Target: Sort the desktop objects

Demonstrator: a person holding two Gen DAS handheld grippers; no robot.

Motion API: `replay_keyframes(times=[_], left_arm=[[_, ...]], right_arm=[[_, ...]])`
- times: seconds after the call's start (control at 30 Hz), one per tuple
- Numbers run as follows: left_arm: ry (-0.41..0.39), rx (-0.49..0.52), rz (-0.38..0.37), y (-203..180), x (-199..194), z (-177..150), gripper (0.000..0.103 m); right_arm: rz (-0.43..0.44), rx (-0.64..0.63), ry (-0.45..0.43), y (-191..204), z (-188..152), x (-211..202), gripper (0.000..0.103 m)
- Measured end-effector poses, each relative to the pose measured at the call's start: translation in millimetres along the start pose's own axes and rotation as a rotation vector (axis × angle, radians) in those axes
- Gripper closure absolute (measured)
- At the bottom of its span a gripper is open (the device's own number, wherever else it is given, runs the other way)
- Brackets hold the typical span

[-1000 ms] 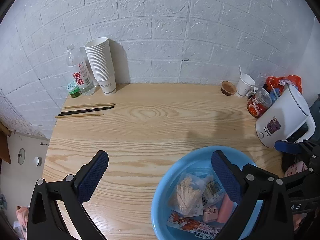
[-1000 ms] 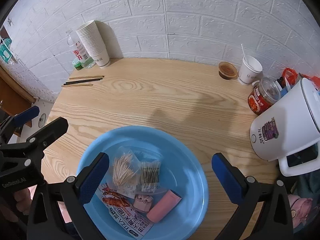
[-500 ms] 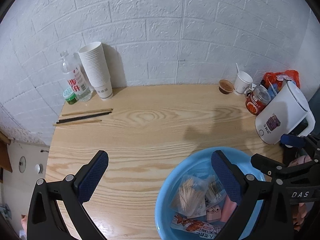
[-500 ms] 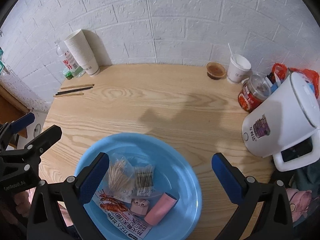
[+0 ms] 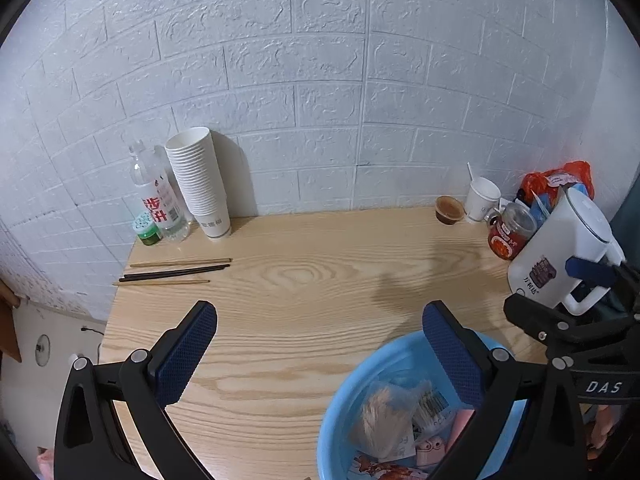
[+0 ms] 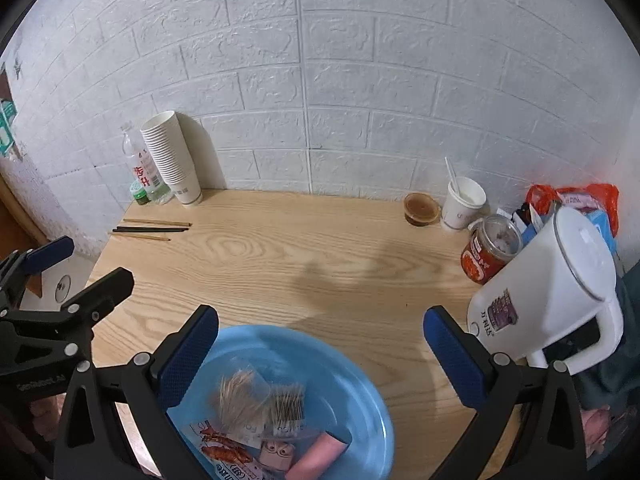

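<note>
A blue basin (image 6: 352,376) sits at the table's near edge; it also shows in the left wrist view (image 5: 340,408). It holds a bag of toothpicks (image 6: 240,396), a bag of cotton swabs (image 6: 289,404), a snack packet (image 6: 224,454), a small pink case (image 6: 276,452) and a pink tube (image 6: 320,454). My right gripper (image 6: 320,356) is open and empty above the basin. My left gripper (image 5: 320,354) is open and empty, above the table left of the basin.
Chopsticks (image 5: 176,272) lie at the far left. A stack of paper cups (image 5: 200,184), a water bottle (image 5: 158,200) and a green cap stand at the back left. A white kettle (image 6: 548,292), a red jar (image 6: 490,248), a paper cup (image 6: 464,202) and a sauce cup (image 6: 420,208) stand at the right.
Both grippers have drawn back and tilted up, so the basin sits lower in both views and more wall shows. Both stay open and empty.
</note>
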State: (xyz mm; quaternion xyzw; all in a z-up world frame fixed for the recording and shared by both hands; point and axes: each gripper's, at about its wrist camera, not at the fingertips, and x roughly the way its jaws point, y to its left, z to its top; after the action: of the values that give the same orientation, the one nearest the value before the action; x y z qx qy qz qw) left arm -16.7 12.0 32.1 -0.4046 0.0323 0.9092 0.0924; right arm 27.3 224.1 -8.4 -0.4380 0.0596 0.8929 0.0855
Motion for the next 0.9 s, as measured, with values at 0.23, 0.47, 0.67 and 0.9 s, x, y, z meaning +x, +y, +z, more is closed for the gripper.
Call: replay_keyframes(times=[0.23, 0.47, 0.67, 0.9], left_arm=[[0.013, 0.004, 0.009, -1, 4, -3, 0.0], [0.023, 0.0, 0.01, -1, 5, -5, 0.0], [0.039, -0.027, 0.006, 3, 5, -7, 0.0], [0.047, -0.031, 0.015, 3, 6, -7, 0.0]], right_arm=[[0.016, 0.024, 0.048, 0, -11, 10, 0.0], [0.016, 0.024, 0.048, 1, -13, 10, 0.0], [0.026, 0.015, 0.058, 3, -15, 10, 0.0], [0.028, 0.003, 0.058, 5, -15, 10, 0.0]])
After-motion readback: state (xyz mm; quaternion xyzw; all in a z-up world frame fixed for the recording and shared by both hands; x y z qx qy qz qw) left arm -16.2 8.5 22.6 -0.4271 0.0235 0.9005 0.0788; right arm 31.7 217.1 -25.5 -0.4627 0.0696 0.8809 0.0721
